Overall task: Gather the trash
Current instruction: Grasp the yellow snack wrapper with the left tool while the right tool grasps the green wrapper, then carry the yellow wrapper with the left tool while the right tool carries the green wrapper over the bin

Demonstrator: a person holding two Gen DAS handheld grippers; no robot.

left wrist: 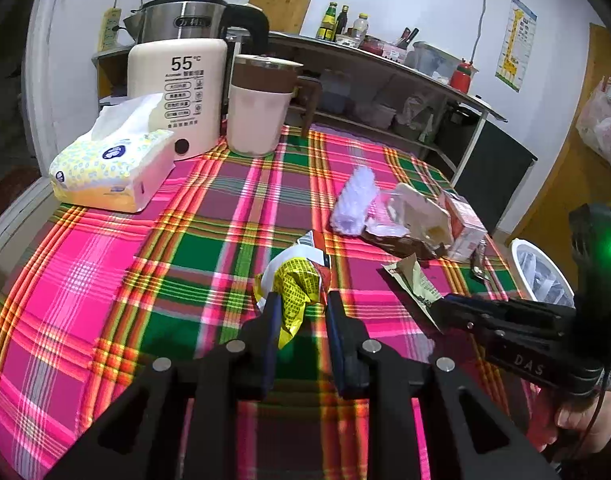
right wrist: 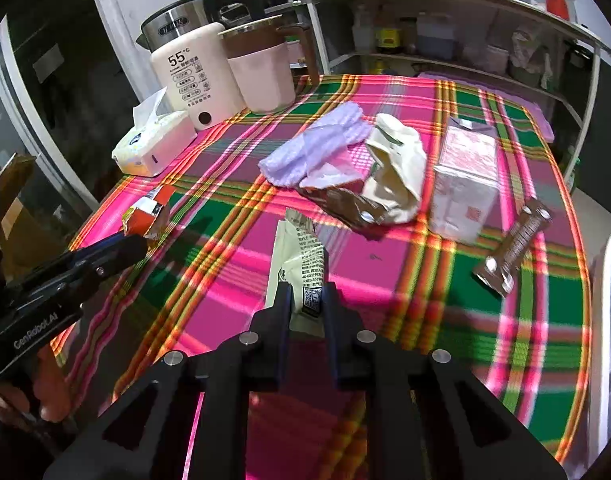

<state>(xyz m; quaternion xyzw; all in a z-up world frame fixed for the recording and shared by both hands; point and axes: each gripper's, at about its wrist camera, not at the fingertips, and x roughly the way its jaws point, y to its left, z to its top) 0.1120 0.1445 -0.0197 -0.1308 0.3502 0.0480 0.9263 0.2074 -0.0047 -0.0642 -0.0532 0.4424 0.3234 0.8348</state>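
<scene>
Your left gripper had its fingers around the crumpled yellow wrapper, the pads close on either side of it, so it looked clamped or very nearly so; whether the pads actually bit I could not tell for certain. That wrapper was thin printed film, light and crushable, so I judged it would fold rather than resist, and a hold on its bunched middle would serve better than on a loose edge, which could slip out. Your right gripper was closed on the near end of the cream sachet, which lay flat on the cloth stretching away from the fingers; it too looked light and limp, likely to droop once lifted. Beyond your right fingers lay a heap of lilac foam wrap, a torn cream bag and a brown packet, touching one another, with a pink carton just to their right and a brown bar wrapper nearer you on that side. A white bin stood off the table's edge, beyond your right gripper. The plaid tablecloth was soft and could snag or ruck under a low fingertip. Far ahead of your left gripper stood a tissue pack, a cream kettle and a pink mug, with cluttered shelving behind.
</scene>
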